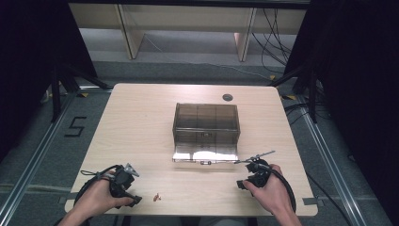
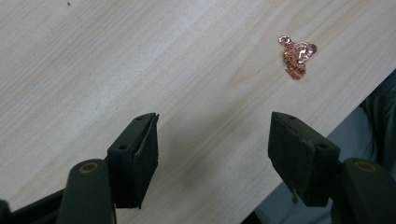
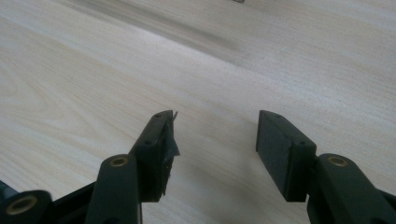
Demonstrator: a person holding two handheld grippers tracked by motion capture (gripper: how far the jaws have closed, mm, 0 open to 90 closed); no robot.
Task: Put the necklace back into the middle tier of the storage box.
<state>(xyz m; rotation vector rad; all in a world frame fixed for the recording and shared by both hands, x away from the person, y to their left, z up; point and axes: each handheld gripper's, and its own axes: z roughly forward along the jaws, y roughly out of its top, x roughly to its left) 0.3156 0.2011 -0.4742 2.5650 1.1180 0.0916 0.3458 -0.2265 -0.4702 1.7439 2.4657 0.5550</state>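
Note:
A small rose-gold chain with a pendant [image 1: 157, 197] lies in a heap near the table's front edge; in the left gripper view the chain [image 2: 297, 53] sits ahead and to the right of the jaws. My left gripper [image 1: 132, 198] rests at the front left, just left of the chain, open with nothing between its pads [image 2: 140, 154]. A smoky transparent box [image 1: 206, 123] stands mid-table with its front flap [image 1: 205, 154] folded down. My right gripper [image 1: 242, 184] is at the front right, below the flap's right corner, open and empty over bare wood [image 3: 215, 154].
The light wooden table [image 1: 141, 122] has a round cable hole [image 1: 227, 97] at the back. Black cables trail from both grippers. In the left gripper view the table's front edge [image 2: 299, 168] runs close to the jaws. Dark curtains and metal floor rails flank the table.

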